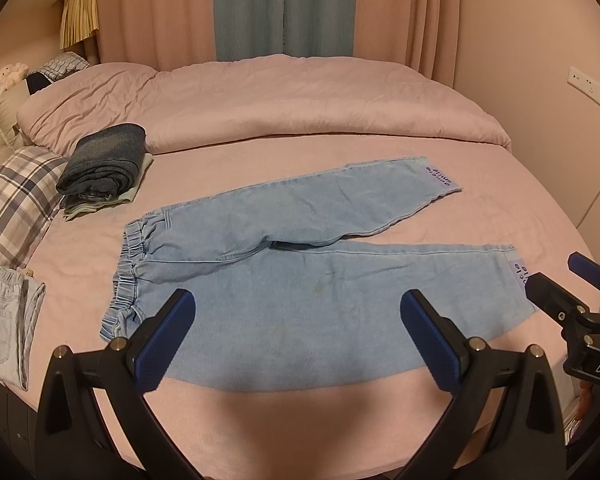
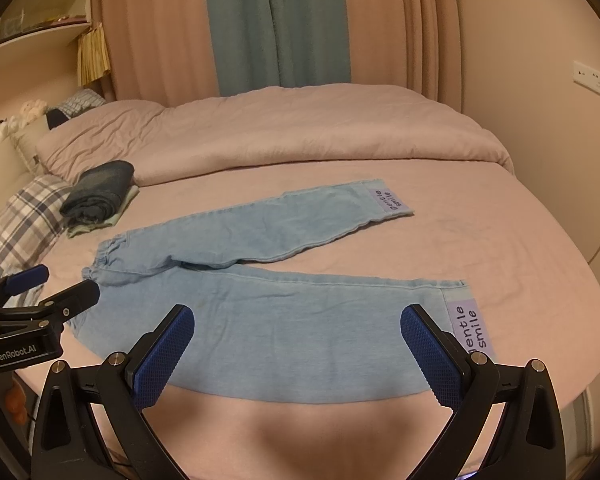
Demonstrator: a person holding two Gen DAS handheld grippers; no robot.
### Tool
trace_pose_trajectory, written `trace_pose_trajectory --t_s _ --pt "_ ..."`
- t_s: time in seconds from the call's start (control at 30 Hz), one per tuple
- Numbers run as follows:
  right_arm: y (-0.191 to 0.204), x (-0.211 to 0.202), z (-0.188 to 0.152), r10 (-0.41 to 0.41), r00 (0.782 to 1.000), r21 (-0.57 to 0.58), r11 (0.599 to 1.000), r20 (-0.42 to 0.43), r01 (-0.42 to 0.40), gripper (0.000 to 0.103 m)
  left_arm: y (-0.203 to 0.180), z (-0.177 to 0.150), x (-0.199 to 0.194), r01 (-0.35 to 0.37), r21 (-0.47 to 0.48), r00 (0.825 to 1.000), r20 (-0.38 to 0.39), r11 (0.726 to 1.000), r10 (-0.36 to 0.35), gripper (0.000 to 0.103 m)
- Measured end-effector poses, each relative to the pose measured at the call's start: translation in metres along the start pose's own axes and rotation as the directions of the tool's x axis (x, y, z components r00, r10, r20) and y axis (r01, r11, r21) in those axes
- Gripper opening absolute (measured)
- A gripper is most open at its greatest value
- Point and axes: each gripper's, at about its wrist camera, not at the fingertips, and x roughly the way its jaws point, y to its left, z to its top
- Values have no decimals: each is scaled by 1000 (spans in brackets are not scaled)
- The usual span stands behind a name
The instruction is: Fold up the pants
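Left wrist view: pants (image 1: 300,280) lie spread on the bed (image 1: 300,132); soft, limp denim, best pinched at waistband and hem. Left gripper (image 1: 298,316) and right gripper (image 2: 298,320) both gape wide, empty.

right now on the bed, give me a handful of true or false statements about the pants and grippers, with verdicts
1. The light blue pants lie spread flat with the legs apart. True.
2. The left gripper is clamped on the waistband. False: its jaws stand open above the near leg, holding nothing.
3. The right gripper is open. True.
4. The purple label reads "gentle smile". True.
5. The dark folded denim lies on top of the pants. False: it sits apart, by the plaid pillow.
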Motion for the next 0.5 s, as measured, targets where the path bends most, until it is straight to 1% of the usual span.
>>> trace_pose_trajectory --t_s 0.33,0.43,0.5 --pt "2 4 -2 4 1000 -3 1000 -11 -4 103 7 -2 5 13 -18 1000 -8 1000 -13 103" --pt "5 7 -5 23 1000 -12 1000 -14 -23 103 15 -5 11 52 -49 998 -15 997 -53 103" --pt "10 11 -8 56 998 -28 998 -14 -57 103 25 -11 19 94 -89 995 -28 992 -97 103"
